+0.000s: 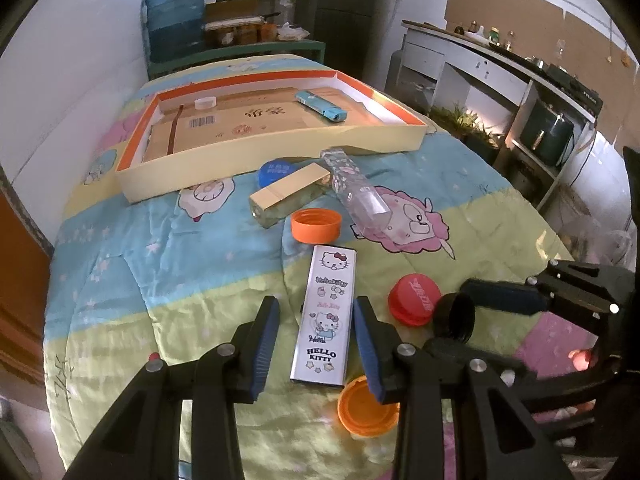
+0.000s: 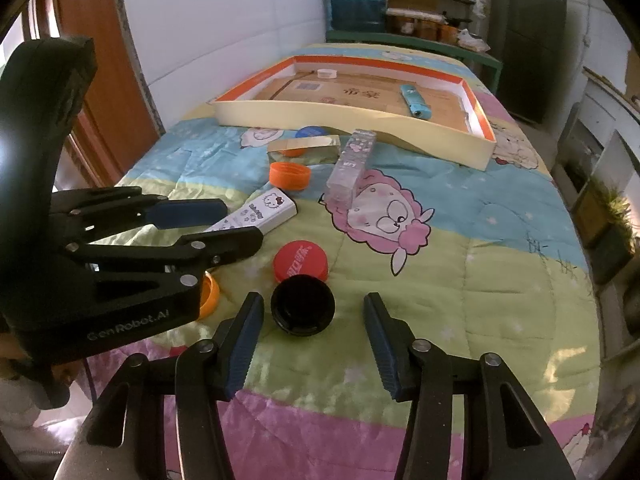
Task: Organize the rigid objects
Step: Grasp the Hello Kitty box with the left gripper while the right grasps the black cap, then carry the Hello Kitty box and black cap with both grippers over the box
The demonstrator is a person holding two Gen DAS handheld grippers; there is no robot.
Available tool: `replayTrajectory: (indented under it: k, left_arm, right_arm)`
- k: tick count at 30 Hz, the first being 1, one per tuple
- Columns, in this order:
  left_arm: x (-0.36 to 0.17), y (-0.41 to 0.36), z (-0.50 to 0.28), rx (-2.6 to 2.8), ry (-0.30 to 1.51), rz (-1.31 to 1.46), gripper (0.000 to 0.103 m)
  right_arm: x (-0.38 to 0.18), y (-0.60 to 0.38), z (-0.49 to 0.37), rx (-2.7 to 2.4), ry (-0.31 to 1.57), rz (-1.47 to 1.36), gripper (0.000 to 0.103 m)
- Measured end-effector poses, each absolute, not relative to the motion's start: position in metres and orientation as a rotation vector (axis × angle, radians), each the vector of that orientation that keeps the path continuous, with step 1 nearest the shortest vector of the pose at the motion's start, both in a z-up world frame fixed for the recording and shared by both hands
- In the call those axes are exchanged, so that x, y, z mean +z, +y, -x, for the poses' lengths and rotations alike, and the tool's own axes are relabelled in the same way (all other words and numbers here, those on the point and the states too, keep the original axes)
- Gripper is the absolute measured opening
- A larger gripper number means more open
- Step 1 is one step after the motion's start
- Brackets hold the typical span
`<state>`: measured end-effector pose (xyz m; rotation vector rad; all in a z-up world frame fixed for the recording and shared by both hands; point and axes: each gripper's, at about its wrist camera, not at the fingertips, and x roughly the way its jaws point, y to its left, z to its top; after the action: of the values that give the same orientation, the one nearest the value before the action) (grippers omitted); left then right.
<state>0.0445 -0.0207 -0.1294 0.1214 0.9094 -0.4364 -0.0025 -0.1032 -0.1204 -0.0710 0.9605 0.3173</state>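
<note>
Straddling the Hello Kitty case (image 1: 325, 317), left gripper (image 1: 316, 344) half-open, prob. not gripping yet; stiff, slick — pinch long sides. Right gripper (image 2: 310, 342) open round black cap (image 2: 303, 309).

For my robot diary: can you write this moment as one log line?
left tongs: open, straddling Kitty box | right tongs: open, straddling black cap | tray: lighter, white ring
</note>
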Motion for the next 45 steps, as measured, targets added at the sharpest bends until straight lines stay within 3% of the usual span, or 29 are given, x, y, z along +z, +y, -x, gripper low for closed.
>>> replayTrajectory:
  k: [3,19,45]
  left_arm:
    - [-0.129,-0.02,-0.045,-0.435,0.901,-0.116,0.027]
    - [-0.123,-0.002,-0.044,-0.426,0.892,-0.009,0.027]
    - [-0.067,0.007,-0.067,-0.292,0.793,0.024,0.027]
  right_arm:
    - [-0.12,-0.105,0.002,0.319,0.962,0.06,0.03]
    - [-0.107,-0.112,0.005,0.316,0.93,0.043,0.03]
    - [-0.062,-0.12,-0.024,0.32,0.82,0.059,0.03]
